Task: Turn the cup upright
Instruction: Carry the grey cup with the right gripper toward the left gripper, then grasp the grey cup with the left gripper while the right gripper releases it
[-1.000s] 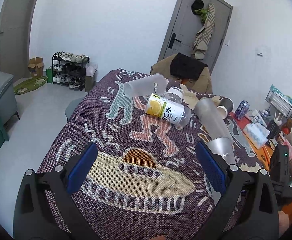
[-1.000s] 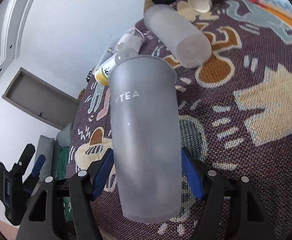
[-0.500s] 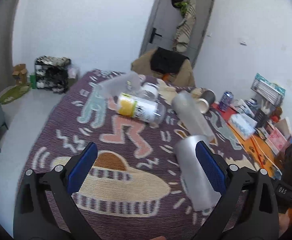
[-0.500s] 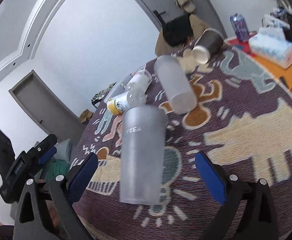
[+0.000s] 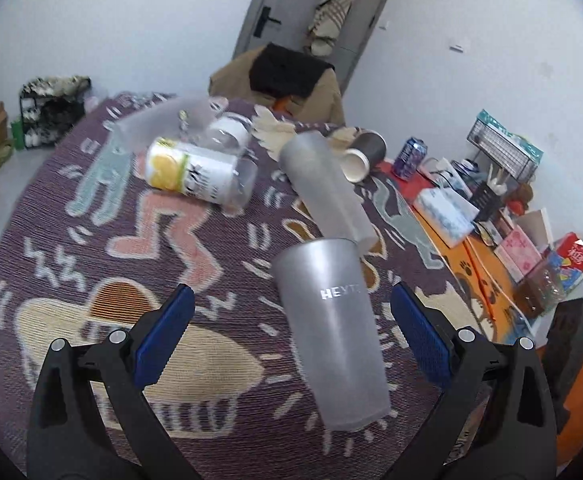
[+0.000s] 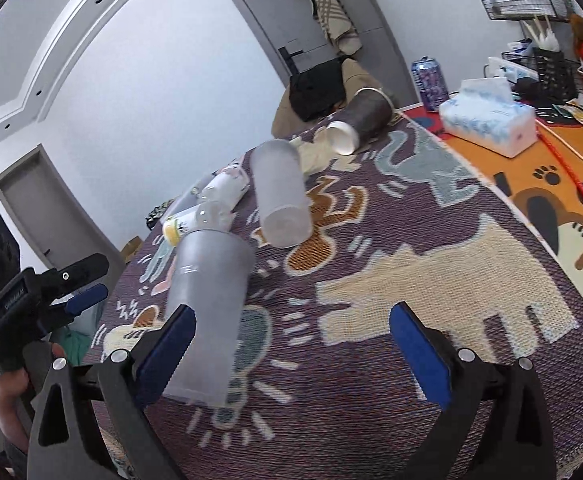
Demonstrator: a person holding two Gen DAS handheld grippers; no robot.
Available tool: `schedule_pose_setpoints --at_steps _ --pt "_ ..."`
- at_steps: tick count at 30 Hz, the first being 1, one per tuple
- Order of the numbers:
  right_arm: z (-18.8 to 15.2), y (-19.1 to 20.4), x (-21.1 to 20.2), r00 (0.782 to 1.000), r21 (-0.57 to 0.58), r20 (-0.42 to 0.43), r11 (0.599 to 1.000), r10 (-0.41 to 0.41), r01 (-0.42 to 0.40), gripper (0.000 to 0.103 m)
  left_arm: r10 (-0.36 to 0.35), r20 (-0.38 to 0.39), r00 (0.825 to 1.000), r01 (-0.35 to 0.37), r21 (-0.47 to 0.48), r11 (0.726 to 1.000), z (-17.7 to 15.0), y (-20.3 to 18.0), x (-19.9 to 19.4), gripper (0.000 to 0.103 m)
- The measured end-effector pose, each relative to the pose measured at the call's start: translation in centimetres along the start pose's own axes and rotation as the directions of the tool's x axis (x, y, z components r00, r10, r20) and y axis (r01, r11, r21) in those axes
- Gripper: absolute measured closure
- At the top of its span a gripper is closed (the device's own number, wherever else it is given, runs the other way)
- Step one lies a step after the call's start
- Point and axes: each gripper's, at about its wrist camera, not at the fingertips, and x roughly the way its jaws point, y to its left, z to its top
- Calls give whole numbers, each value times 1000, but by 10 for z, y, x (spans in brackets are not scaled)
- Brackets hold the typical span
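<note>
Through my left wrist camera, the tall frosted grey plastic cup (image 5: 331,332) printed "HEY" stands upright on the purple patterned woven tablecloth (image 5: 63,216), wide mouth up. It sits between my left gripper (image 5: 289,336)'s blue-padded fingers (image 5: 163,334), which are spread wide and touch nothing. Beyond it lie a second frosted tumbler (image 5: 323,188) on its side, a clear bottle with a yellow lemon label (image 5: 195,172) and a dark brown paper cup (image 5: 365,152), also tipped over.

Through my right wrist camera, the same grey cup (image 6: 207,316) stands by the left finger (image 6: 163,356) of my right gripper (image 6: 291,360); whether pad and cup touch I cannot quite tell, as the finger overlaps it. That gripper is wide apart, gripping nothing. A white tissue pack (image 6: 491,124) and a purple drink can (image 6: 429,80) sit on the orange mat (image 6: 531,184) at the right.
</note>
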Motion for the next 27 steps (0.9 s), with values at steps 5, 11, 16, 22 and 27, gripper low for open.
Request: schedule_pose_setpoints --at_steps 5,11,16,22,27 --pt "-1 -11 0 1000 13 7 1000 -4 4 8 -53 -71 996 51 -35 998 7 -4 26 6" --pt "-1 -17 -5 1000 6 26 1000 -16 16 8 -142 -206 968 125 -93 988 12 -4 65 6" --pt "-2 -23 -6 999 20 32 1000 -18 17 8 -165 -301 939 125 -148 981 9 0 93 6" --pt "-3 -29 -6 999 42 33 999 -21 20 8 -194 -368 909 130 -190 973 9 2 119 6" --pt "-3 -32 -10 999 54 39 998 -25 23 8 -200 -400 894 124 -208 970 9 3 131 13"
